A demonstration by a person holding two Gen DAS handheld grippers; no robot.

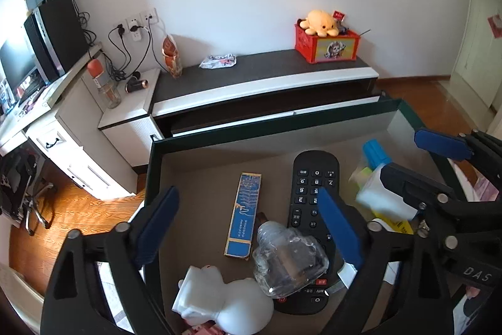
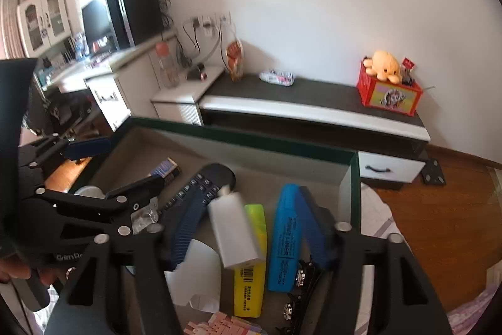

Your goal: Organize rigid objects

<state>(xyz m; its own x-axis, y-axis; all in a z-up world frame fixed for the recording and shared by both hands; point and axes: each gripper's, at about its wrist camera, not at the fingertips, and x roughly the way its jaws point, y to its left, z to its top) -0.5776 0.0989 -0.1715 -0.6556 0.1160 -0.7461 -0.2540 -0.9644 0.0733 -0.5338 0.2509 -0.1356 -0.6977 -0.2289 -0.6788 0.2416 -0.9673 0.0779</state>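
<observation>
Left gripper (image 1: 248, 228) jaws apart over a clear glass bottle (image 1: 290, 261) lying on a black remote control (image 1: 310, 209). Right gripper (image 2: 251, 233) also apart (small white bottle (image 2: 233, 231) blurred between its pads). Everything sits inside a green-rimmed cardboard box (image 1: 282, 129).

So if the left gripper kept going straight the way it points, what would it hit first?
Probably the clear glass bottle, which lies between the open left gripper fingers, partly on the black remote. Depth is hard to judge in this fisheye view.
</observation>
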